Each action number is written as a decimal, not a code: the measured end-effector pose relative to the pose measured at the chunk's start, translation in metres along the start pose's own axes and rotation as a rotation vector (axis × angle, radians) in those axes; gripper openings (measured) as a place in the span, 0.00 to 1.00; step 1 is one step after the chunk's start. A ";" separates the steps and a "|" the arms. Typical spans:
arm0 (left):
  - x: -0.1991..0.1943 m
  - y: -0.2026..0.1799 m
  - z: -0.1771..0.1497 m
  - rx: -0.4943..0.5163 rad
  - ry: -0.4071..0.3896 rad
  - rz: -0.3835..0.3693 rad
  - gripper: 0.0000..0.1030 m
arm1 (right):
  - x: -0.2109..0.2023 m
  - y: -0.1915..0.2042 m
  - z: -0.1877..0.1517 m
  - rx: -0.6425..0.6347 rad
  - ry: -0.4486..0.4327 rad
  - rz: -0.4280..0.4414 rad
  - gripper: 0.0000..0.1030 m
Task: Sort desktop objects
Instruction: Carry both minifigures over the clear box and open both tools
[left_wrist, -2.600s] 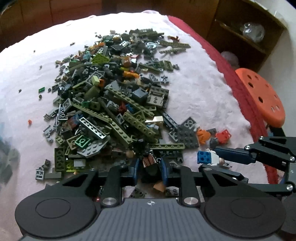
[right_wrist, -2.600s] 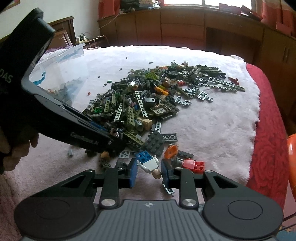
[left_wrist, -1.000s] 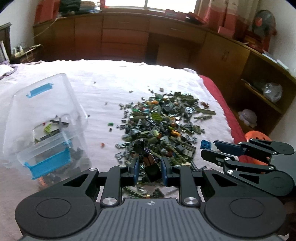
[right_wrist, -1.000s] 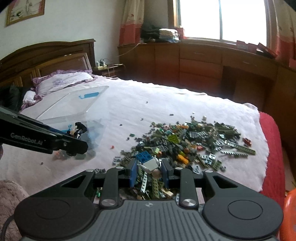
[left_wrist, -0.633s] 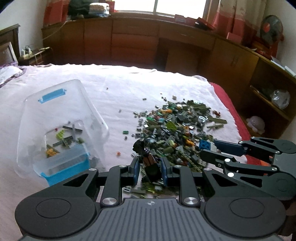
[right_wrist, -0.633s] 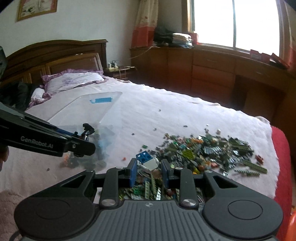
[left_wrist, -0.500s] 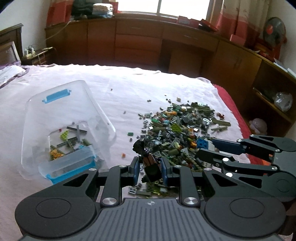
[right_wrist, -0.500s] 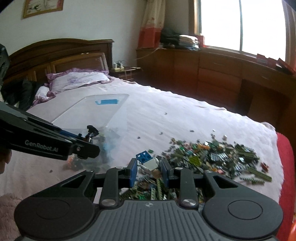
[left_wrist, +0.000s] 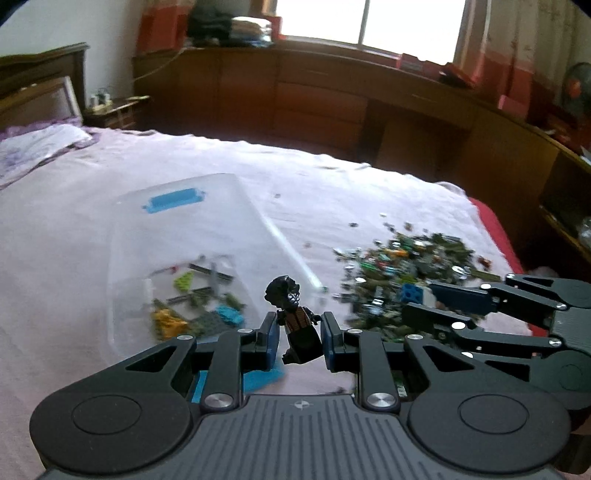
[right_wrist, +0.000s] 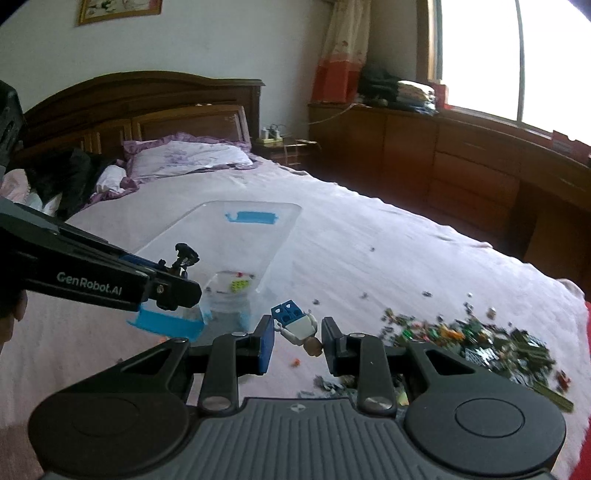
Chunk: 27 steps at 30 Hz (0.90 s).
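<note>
My left gripper (left_wrist: 298, 334) is shut on a dark minifigure (left_wrist: 295, 317) with a black head, held above the near end of a clear plastic bin (left_wrist: 177, 236) with blue latches. My right gripper (right_wrist: 297, 338) is shut on a white and blue minifigure (right_wrist: 297, 325), held upside down in the air to the right of the bin (right_wrist: 251, 229). The right gripper also shows in the left wrist view (left_wrist: 424, 301), and the left gripper in the right wrist view (right_wrist: 177, 280). A pile of loose bricks (left_wrist: 402, 266) lies on the white bedspread to the right.
The bin holds several bricks (left_wrist: 195, 295). A pillow (right_wrist: 184, 155) and wooden headboard (right_wrist: 140, 99) stand at the far left. Wooden cabinets (left_wrist: 332, 99) line the far wall. The bed's red edge (left_wrist: 495, 229) is at the right.
Both grippers have risen from the brick pile and swung left toward the bin, each still holding its minifigure. The bin is now nearer and more central.
</note>
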<state>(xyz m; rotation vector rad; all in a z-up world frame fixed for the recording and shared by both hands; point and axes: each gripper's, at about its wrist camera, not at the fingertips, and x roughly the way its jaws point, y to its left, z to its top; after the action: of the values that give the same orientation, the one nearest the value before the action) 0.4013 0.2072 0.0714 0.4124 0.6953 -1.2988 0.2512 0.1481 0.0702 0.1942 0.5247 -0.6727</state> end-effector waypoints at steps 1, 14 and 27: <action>0.001 0.004 0.002 -0.004 0.000 0.008 0.25 | 0.004 0.003 0.003 -0.004 -0.002 0.006 0.29; 0.028 0.033 0.010 -0.028 0.024 0.045 0.25 | 0.054 0.030 0.037 -0.061 0.007 0.067 0.29; 0.053 0.063 0.003 -0.088 0.063 0.099 0.41 | 0.115 0.046 0.059 -0.089 0.055 0.114 0.29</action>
<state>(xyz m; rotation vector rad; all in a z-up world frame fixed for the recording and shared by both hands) 0.4691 0.1817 0.0314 0.4125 0.7725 -1.1622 0.3799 0.1013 0.0603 0.1581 0.5910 -0.5335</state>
